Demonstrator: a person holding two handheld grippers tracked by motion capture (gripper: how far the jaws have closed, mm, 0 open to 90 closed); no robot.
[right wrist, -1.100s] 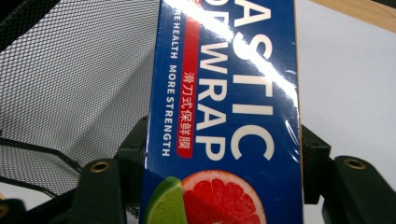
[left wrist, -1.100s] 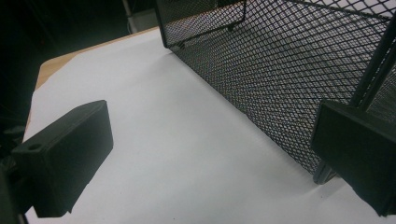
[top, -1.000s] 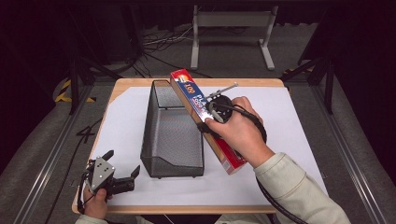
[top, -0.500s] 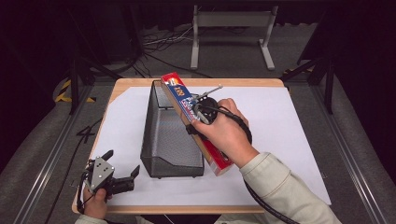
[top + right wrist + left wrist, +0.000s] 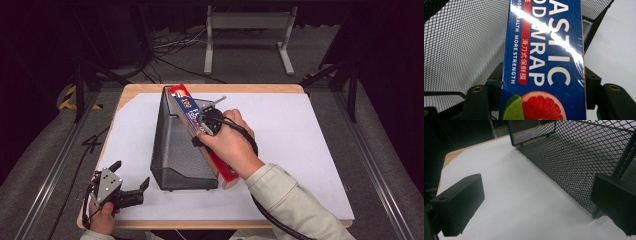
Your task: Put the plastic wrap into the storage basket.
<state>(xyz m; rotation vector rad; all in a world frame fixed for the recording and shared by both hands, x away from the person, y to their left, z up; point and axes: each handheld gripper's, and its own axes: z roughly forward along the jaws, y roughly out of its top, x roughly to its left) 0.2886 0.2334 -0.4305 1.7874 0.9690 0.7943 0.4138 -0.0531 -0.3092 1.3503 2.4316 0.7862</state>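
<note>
A long blue and red plastic wrap box [image 5: 186, 107] lies slanted along the right rim of a black mesh basket [image 5: 177, 150], its far end over the basket's back corner. My right gripper [image 5: 204, 127] is shut on the box around its middle, with the person's hand over it. In the right gripper view the box [image 5: 546, 57] sits between both jaws of the right gripper [image 5: 544, 100], with the basket mesh [image 5: 466, 42] behind. My left gripper [image 5: 131, 174] rests open at the table's front left. Its view puts the left gripper [image 5: 537, 205] beside the basket wall [image 5: 574, 160], nothing between the jaws.
A white sheet [image 5: 300, 140] covers the wooden table [image 5: 250, 88], with open room right of the basket. On the floor behind stand a metal frame [image 5: 247, 20] and loose cables [image 5: 170, 50]. Rails [image 5: 50, 165] run along both sides of the table.
The right hand has carried the box left and down, closer onto the basket's right rim. The left gripper has stayed where it was.
</note>
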